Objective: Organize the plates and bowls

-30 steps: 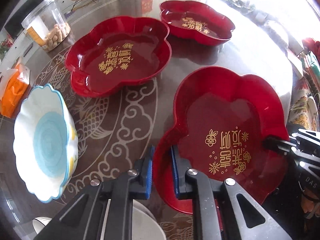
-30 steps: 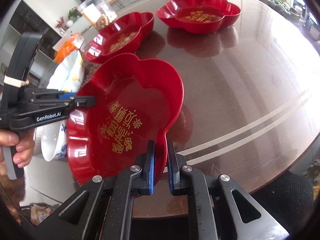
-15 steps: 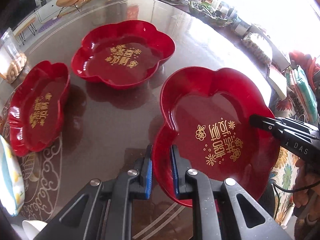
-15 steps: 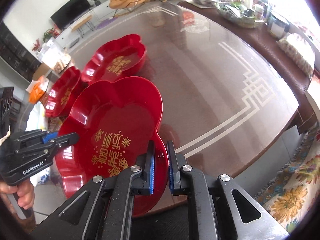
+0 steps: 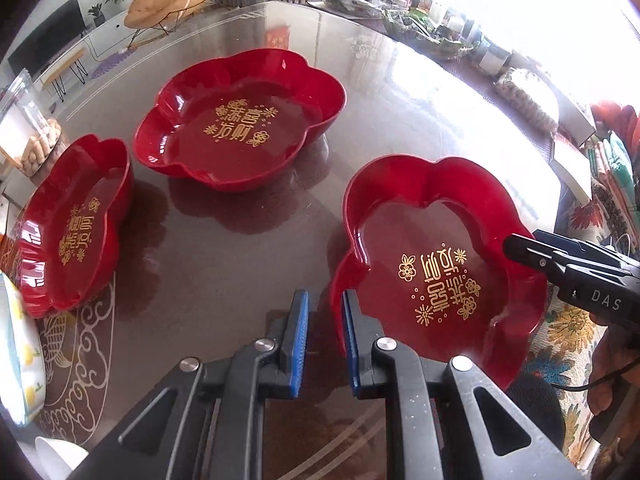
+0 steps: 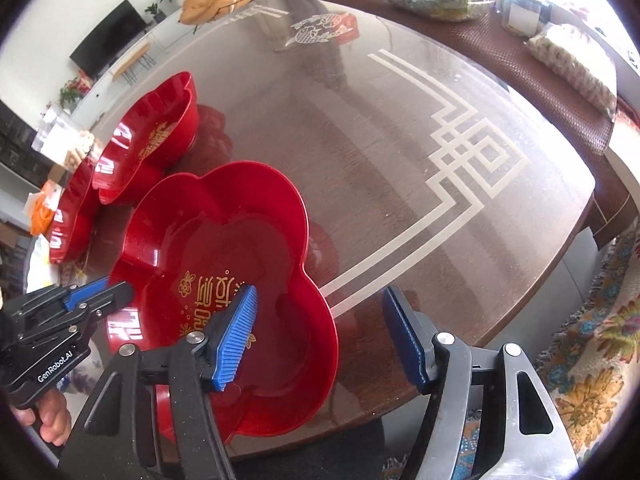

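A red flower-shaped plate with gold characters (image 5: 440, 264) rests at the table's near edge; it also shows in the right wrist view (image 6: 240, 280). My left gripper (image 5: 324, 336) has its jaws slightly apart around the plate's left rim, no longer pinching it. My right gripper (image 6: 320, 336) is wide open, its jaws straddling the plate's right rim without touching. Two more red plates stand further back, one in the middle (image 5: 240, 132) and one at the left (image 5: 72, 220).
A blue-and-white bowl (image 5: 20, 356) sits at the left edge. A clear jar of snacks (image 5: 28, 132) stands at the far left. Trays of clutter (image 5: 420, 28) line the far side. The table edge (image 6: 540, 288) runs close on the right.
Both grippers carried the red plate to the right along the table. Now both have opened: the right wide, the left a little, letting go of the rim.
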`<state>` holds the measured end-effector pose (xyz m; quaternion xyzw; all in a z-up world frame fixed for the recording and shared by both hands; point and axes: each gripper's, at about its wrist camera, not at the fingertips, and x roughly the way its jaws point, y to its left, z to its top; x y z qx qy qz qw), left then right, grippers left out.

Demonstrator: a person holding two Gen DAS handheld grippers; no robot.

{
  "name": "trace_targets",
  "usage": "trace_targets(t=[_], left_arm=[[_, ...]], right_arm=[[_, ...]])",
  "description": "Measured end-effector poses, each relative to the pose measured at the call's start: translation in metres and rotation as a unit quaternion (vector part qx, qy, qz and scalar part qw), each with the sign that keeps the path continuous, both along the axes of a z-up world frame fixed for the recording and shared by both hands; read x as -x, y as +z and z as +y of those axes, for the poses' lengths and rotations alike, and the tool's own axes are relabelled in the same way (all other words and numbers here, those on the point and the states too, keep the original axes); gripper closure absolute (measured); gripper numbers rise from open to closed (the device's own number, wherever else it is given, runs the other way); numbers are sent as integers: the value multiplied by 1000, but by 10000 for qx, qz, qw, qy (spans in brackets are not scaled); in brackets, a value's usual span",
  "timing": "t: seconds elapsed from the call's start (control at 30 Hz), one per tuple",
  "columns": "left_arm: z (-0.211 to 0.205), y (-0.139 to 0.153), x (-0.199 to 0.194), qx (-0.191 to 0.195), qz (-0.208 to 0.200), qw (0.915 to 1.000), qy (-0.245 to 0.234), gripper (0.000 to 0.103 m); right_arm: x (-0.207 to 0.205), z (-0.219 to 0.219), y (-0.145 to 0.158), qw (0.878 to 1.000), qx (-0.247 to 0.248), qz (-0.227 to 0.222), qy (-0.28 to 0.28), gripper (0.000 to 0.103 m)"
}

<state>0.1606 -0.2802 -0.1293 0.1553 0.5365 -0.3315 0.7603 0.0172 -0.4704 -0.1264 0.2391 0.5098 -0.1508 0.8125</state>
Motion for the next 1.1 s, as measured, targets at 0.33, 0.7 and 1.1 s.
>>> trace_targets(t=[0.33, 0.7, 1.1], left_arm=[[104, 92, 45, 1750, -817, 9783, 748, 6], [185, 123, 93, 1514, -2006, 9516, 1771, 5], [206, 119, 114, 1148, -2032, 9554, 1810, 5]], right_arm=[[51, 67, 101, 9882, 1233, -886, -181, 34], [75, 162, 129, 9800, 1607, -1168, -66, 30], [107, 207, 163, 9318, 2292, -2795, 340, 16]])
